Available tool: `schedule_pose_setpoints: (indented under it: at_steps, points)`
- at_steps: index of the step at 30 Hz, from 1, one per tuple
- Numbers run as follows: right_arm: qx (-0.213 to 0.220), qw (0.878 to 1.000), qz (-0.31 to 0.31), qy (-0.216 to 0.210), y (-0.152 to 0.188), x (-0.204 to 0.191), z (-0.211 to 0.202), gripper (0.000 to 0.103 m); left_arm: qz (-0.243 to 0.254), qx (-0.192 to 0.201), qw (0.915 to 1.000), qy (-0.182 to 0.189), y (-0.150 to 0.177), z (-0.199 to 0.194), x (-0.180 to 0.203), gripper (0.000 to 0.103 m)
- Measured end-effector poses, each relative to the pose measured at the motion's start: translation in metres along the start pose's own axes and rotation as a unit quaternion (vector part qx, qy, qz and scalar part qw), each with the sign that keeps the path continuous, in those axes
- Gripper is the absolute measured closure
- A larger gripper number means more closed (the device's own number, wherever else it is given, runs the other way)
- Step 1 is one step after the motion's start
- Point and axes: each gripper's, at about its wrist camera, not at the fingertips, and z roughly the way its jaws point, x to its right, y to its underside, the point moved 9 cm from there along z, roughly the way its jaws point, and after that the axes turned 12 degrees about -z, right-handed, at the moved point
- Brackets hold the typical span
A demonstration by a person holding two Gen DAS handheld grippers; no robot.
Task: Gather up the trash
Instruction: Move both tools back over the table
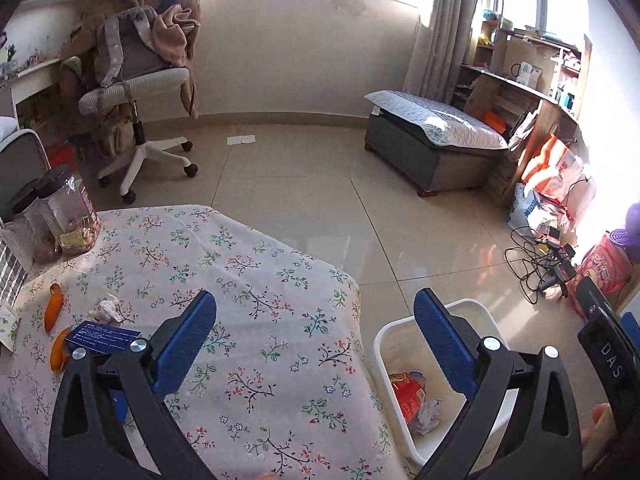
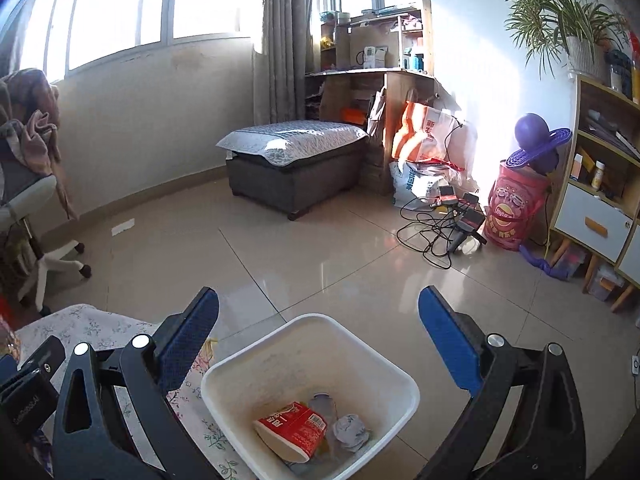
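The white bin point(image 2: 310, 392) stands on the tiled floor, touching the hanging edge of the flowered tablecloth point(image 1: 256, 280). Its mouth faces up, and in it a red paper cup point(image 2: 292, 428) lies on its side — long axis slanting from the bin's wall on the table side toward its middle, open mouth toward the camera. Just beside the cup, on the side away from the table, sits a grey crumpled wad point(image 2: 350, 432), with a pale plastic piece behind the two.

The right gripper point(image 2: 319, 334) hangs over the bin with its blue pads wide apart and nothing between them. The left gripper point(image 1: 315, 338) hangs over the table's corner nearest the bin, also spread wide and empty; one pad is over the cloth, the other over the bin's rim.

More trash lies on the table, well away from the bin: a crumpled white tissue point(image 1: 105, 310), two strips of orange peel point(image 1: 54, 308) — the upper one lying roughly along the table's far-to-near line — and a dark blue card point(image 1: 103, 338) just beside the tissue, partly hidden by the left gripper's frame. Clear jars with dark lids point(image 1: 66, 214) stand at the table's far corner. Across the floor from the bin are a swivel chair point(image 1: 132, 92) draped with clothes, a grey ottoman point(image 2: 296, 160) and a tangle of black cables point(image 2: 436, 228).
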Motion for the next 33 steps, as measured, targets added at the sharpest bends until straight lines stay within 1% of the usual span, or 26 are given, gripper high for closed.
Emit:
schedule_pose_setpoints:
  at_steps: [8,13,18,22,25,28,30,33]
  points:
    - [0.012,0.996,-0.069,-0.053,-0.004,-0.088,-0.016,0.007,-0.046,0.011,0.9972,-0.058,-0.012,-0.008,-0.088,0.007]
    - [0.02,0.988,-0.106,-0.107,-0.001,-0.148,-0.031,0.007,-0.069,0.009,0.9932,-0.094,-0.013,-0.014,-0.145,0.007]
    - [0.02,0.974,-0.151,-0.17,0.008,-0.212,-0.044,0.007,-0.086,0.006,0.9867,-0.137,-0.012,-0.019,-0.207,0.007]
    - [0.026,0.96,-0.181,-0.212,0.015,-0.256,-0.06,0.007,-0.107,-0.003,0.9792,-0.172,-0.014,-0.017,-0.259,0.007]
    - [0.029,0.949,-0.212,-0.232,0.024,-0.28,-0.068,0.007,-0.118,-0.012,0.974,-0.193,-0.017,-0.011,-0.295,0.007]
    - [0.023,0.938,-0.239,-0.249,0.034,-0.293,-0.069,0.007,-0.123,-0.025,0.9679,-0.218,-0.022,0.0,-0.332,0.007]
    - [0.01,0.931,-0.246,-0.269,0.04,-0.299,-0.066,0.007,-0.118,-0.04,0.9643,-0.234,-0.026,0.014,-0.357,0.007]
    - [-0.013,0.922,-0.254,-0.293,0.051,-0.308,-0.063,0.007,-0.113,-0.09,0.9597,-0.241,-0.023,0.042,-0.39,0.007]
